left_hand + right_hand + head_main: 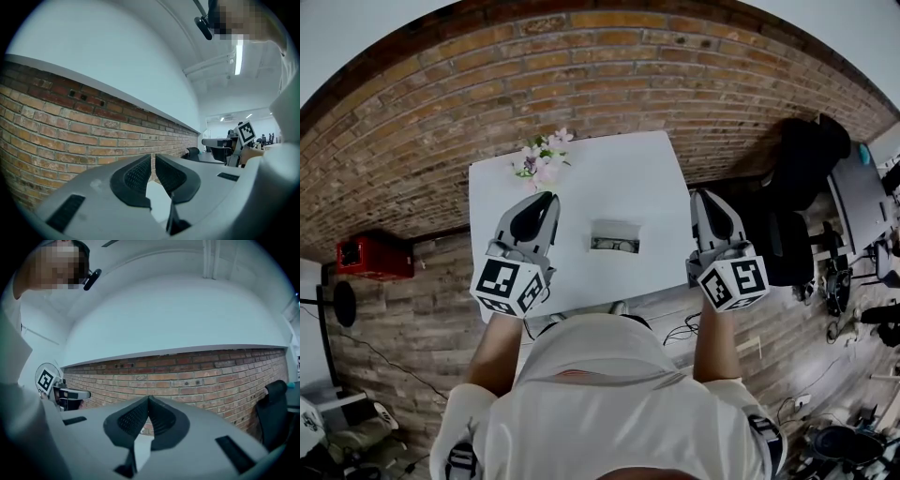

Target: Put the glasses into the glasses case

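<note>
Faces a long brick wall (487,84) with a white surface (581,187) pushed against it. Holds the left hand-held gripper (547,200) and the right hand-held gripper (701,195) level above the near corners of that surface, well apart from each other and from everything on it. Shows the left one closed to a bare slit with nothing inside, the right one pressed fully together and equally empty. Finds the glasses case (615,234) open near the middle of the surface, between the two, with the glasses (614,246) apparently lying in its tray, though too small to be sure. Has a small bunch of flowers (542,159) at the far left edge. Looks close to finished on that reading, with only the lid to shut. Could go wrong right there: might trap a temple that sits above the rim, or shove the light case along the smooth surface if pressed from one side without steadying. Might also clip the flowers on a wide reach from the left.
</note>
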The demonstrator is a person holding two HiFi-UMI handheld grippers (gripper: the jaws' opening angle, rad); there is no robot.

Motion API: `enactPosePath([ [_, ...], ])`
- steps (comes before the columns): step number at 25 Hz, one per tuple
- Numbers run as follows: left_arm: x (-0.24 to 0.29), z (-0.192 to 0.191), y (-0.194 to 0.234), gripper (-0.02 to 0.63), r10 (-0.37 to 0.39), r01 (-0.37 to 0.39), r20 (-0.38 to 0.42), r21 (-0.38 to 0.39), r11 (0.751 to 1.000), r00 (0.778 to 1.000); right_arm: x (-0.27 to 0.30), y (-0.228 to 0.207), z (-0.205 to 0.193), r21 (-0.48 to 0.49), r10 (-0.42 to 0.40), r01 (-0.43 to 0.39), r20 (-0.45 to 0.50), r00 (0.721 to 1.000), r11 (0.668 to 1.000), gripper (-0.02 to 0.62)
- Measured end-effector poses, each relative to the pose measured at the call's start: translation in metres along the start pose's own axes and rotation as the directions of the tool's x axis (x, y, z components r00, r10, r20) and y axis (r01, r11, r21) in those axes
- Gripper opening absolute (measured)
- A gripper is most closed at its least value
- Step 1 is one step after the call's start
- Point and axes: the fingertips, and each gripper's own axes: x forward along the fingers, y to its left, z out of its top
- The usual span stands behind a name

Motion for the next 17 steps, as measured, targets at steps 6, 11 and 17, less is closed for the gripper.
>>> enactPosePath([
  [6,-0.004,-0.002,0.001,0.038,0.012,-0.012,0.0,-0.012,1.0,1.0,0.004,0.008,-0.002,-0.014,0.018,-0.019,-0.013,1.0,1.0,0.051],
  [11,-0.009,-0.005,0.001,0.038,0.018,-0.018,-0.005,-0.022,1.0,1.0,0.006,0.012,-0.007,-0.003,0.027,-0.027,-0.021,0.999,1.0,0.051],
  [17,-0.017,-0.004,0.003,0.038,0.03,-0.03,-0.003,-0.038,0.999,1.0,0.004,0.017,-0.012,0.006,0.034,-0.034,-0.034,0.999,0.999,0.051],
])
